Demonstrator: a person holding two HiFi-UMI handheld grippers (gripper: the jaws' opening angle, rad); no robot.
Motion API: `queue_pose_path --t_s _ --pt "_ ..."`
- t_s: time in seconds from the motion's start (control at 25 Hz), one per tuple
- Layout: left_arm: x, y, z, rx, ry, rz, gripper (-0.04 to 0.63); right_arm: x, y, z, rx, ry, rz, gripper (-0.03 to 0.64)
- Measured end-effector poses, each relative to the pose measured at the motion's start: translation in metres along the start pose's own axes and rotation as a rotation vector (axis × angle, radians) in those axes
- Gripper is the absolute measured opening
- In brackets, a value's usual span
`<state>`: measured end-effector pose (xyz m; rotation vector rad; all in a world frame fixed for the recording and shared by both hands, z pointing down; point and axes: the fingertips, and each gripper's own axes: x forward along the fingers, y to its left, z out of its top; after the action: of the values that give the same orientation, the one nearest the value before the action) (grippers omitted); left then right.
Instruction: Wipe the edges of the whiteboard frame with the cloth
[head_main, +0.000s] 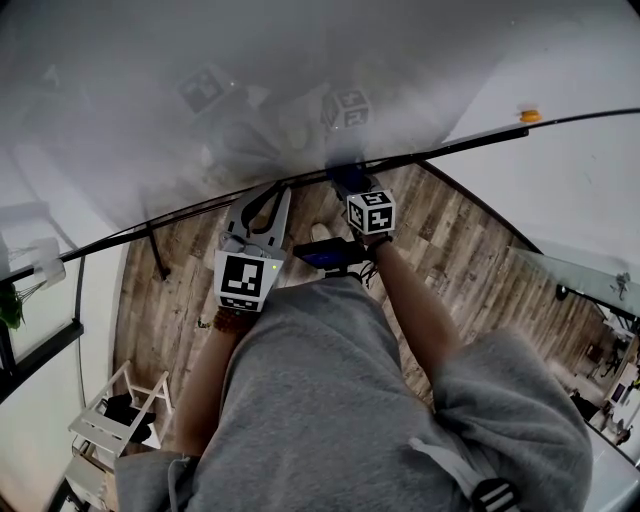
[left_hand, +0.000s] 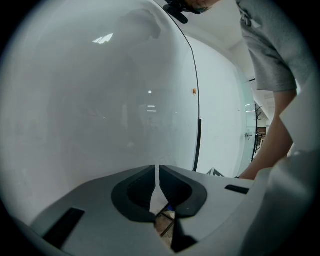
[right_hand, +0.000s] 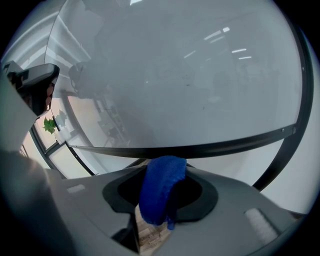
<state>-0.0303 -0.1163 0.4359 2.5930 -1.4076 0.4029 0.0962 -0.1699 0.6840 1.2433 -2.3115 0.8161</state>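
Note:
The whiteboard (head_main: 200, 100) fills the top of the head view, and its black frame edge (head_main: 480, 138) runs across below it. My right gripper (head_main: 345, 180) points at that edge near the middle, shut on the blue cloth (right_hand: 161, 187). In the right gripper view the cloth's top lies just under the frame bar (right_hand: 210, 148); I cannot tell if it touches. My left gripper (head_main: 272, 195) is beside it to the left, tips near the same edge, jaws almost together with nothing between them. The left gripper view shows the board face and a frame edge (left_hand: 195, 100).
A small orange magnet (head_main: 529, 115) sits on the wall past the board's corner. Wooden floor (head_main: 450, 240) lies below. A white slatted rack (head_main: 110, 420) stands at the lower left, and a green plant (head_main: 10, 305) is at the left edge.

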Motion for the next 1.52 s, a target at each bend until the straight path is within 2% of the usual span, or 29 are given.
queue_pose_path --t_s 0.4,0.72,1.0,1.52 --pt "-0.007 0.016 0.001 0.010 0.000 -0.007 0.032 0.008 0.010 -0.001 0.009 0.005 -0.015 0.164" --pt "-0.032 0.039 -0.001 0.016 -0.005 -0.063 0.032 0.020 0.048 0.000 -0.007 0.020 -0.029 0.164" --pt "-0.034 0.034 -0.005 0.019 -0.003 -0.102 0.032 0.027 0.047 -0.005 0.011 0.029 -0.062 0.164" --pt "-0.039 0.047 -0.004 -0.003 -0.006 -0.073 0.032 0.032 0.056 -0.004 0.010 0.028 -0.065 0.164"
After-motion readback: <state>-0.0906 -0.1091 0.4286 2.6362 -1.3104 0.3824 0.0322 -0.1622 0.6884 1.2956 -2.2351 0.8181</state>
